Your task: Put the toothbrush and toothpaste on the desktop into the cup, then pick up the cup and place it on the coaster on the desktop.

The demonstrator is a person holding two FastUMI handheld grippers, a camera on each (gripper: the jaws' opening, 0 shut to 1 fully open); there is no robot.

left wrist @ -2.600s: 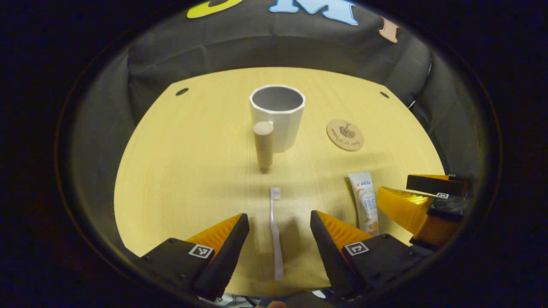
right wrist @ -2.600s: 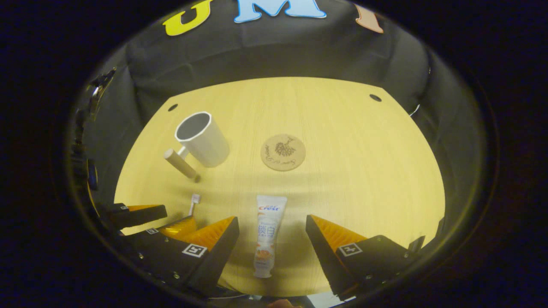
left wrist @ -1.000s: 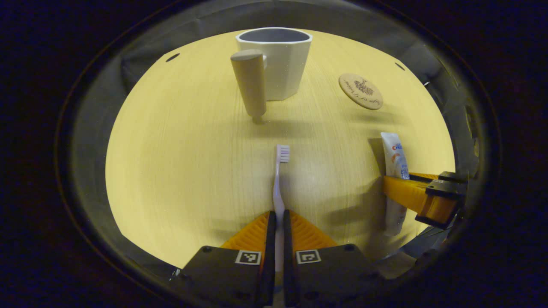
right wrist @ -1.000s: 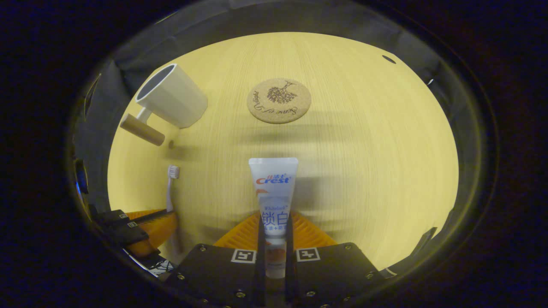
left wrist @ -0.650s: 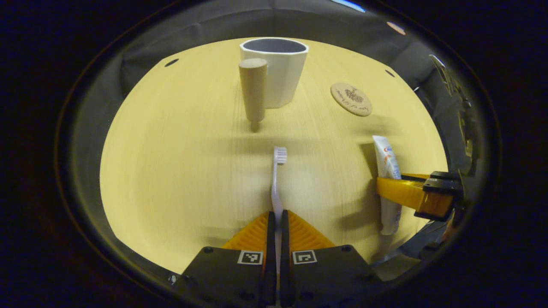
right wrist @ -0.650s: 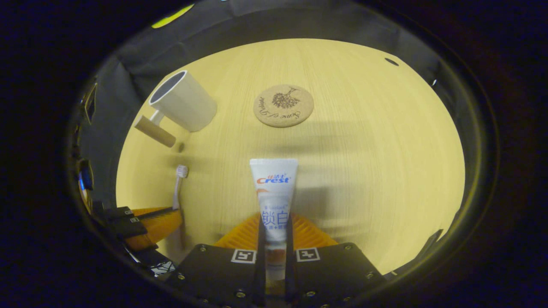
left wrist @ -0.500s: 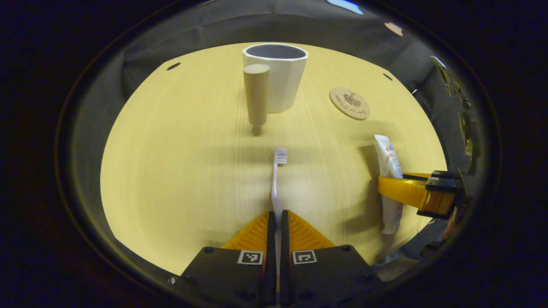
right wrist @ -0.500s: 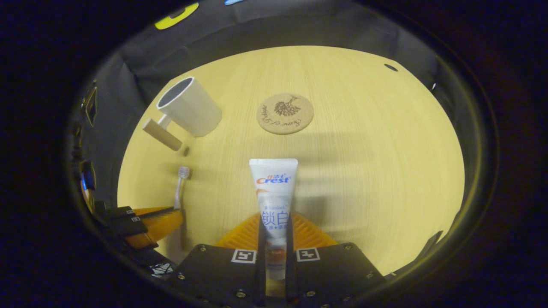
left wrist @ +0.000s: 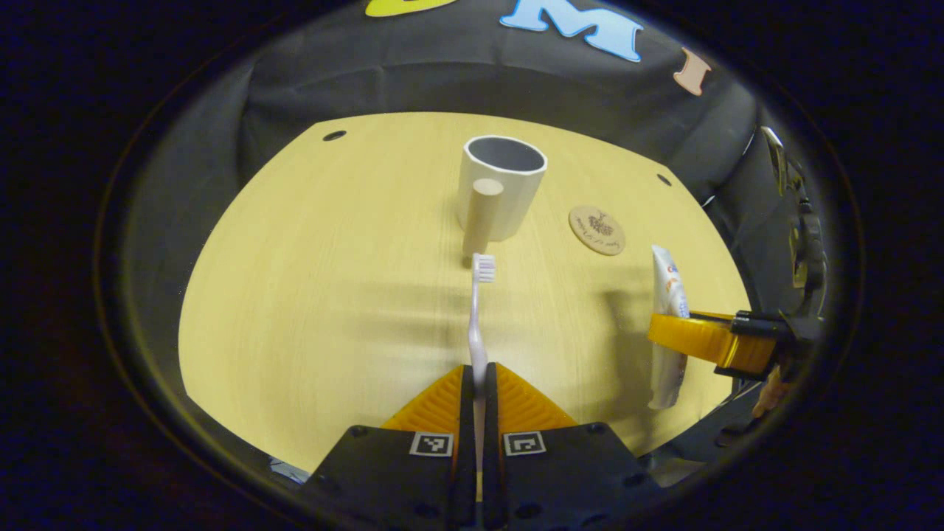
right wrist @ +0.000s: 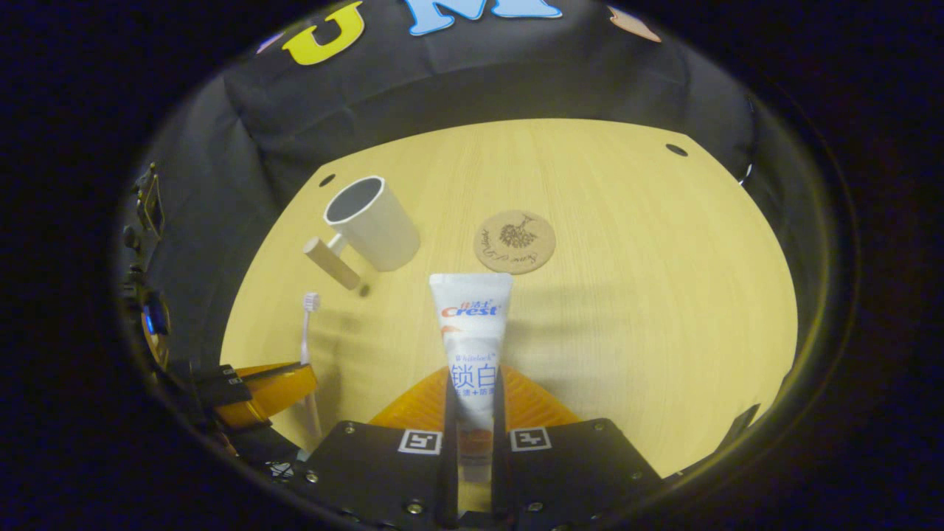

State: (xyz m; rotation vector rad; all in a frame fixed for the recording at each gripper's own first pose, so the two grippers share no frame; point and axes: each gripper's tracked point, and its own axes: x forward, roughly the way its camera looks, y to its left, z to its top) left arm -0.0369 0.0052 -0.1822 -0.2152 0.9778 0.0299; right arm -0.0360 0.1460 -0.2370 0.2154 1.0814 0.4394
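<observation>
My left gripper (left wrist: 479,376) is shut on the handle of a white toothbrush (left wrist: 479,310), which points bristles-forward above the table. Ahead stands the white cup (left wrist: 503,184) with its wooden peg handle (left wrist: 479,214) facing me. My right gripper (right wrist: 473,383) is shut on the lower half of the white toothpaste tube (right wrist: 470,324), lifted clear of the table. In the left gripper view the right gripper (left wrist: 708,341) holds the toothpaste tube (left wrist: 666,310) at the right edge. The left gripper (right wrist: 273,387) with the toothbrush (right wrist: 309,346) shows low left in the right gripper view. The round cork coaster (right wrist: 515,241) lies right of the cup (right wrist: 372,221).
The pale wooden table (left wrist: 317,280) has small dark holes near its far corners (left wrist: 334,136). The coaster (left wrist: 597,230) lies to the right of the cup in the left gripper view. Black cloth walls close in behind and at the sides.
Both grippers came down, shut on the toothbrush and the toothpaste, and have since risen with them; the table, cup and coaster look farther away now.
</observation>
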